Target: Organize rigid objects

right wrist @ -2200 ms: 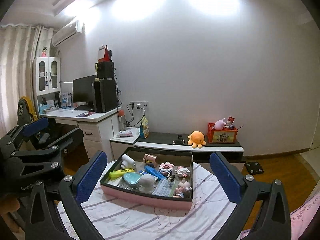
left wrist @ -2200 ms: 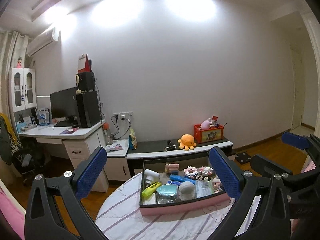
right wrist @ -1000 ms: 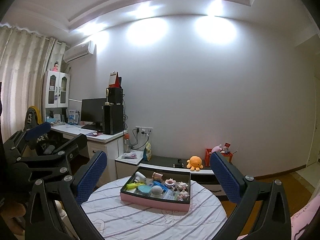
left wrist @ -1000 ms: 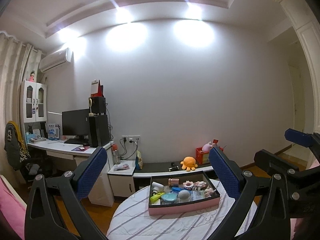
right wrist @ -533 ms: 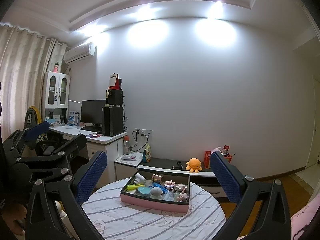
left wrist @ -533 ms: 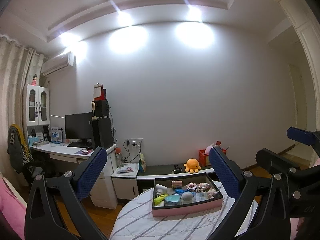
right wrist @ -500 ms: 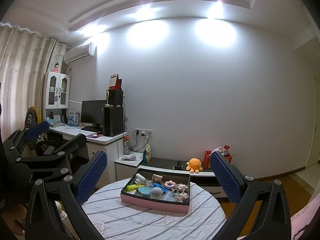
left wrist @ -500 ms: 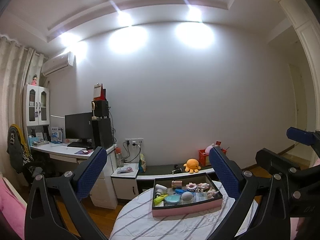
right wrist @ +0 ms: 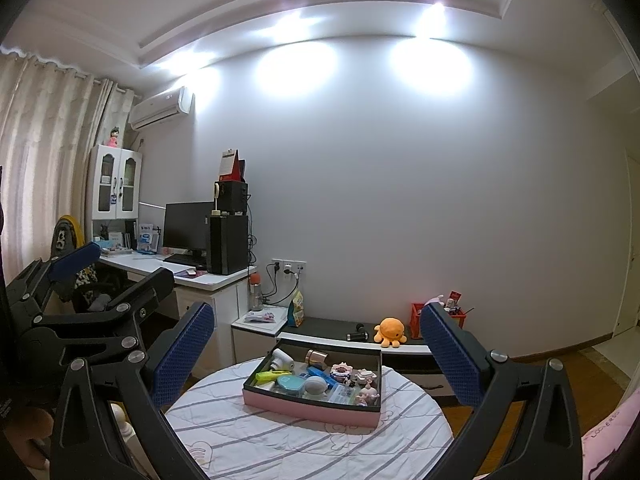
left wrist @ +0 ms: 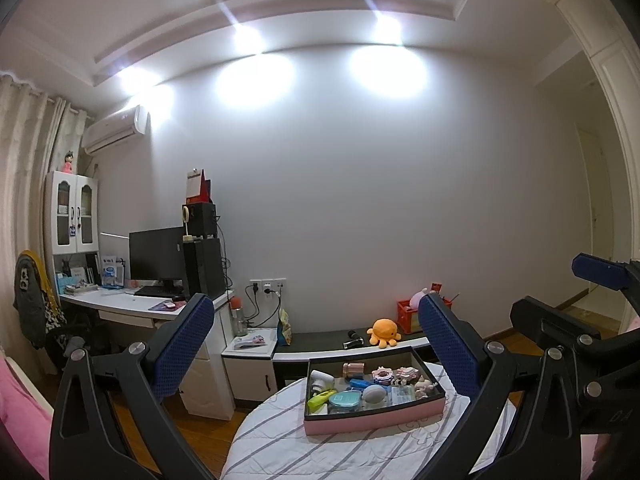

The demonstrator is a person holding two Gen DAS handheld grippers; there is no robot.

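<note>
On the round striped table (right wrist: 280, 444) sits a pink tray (right wrist: 308, 402) crowded with small hard things: a teal tin (right wrist: 291, 383), a yellow marker (right wrist: 269, 376), toy figures. They look light and stiff; the slick tin wants gripping across its sides. Left gripper (left wrist: 312, 354) and right gripper (right wrist: 316, 350) both hang well back, spread wide and empty.

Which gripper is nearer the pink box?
Neither clearly: both hang open, side by side, back from the box. The right gripper faces it squarely; the left gripper sits off to its left.
</note>
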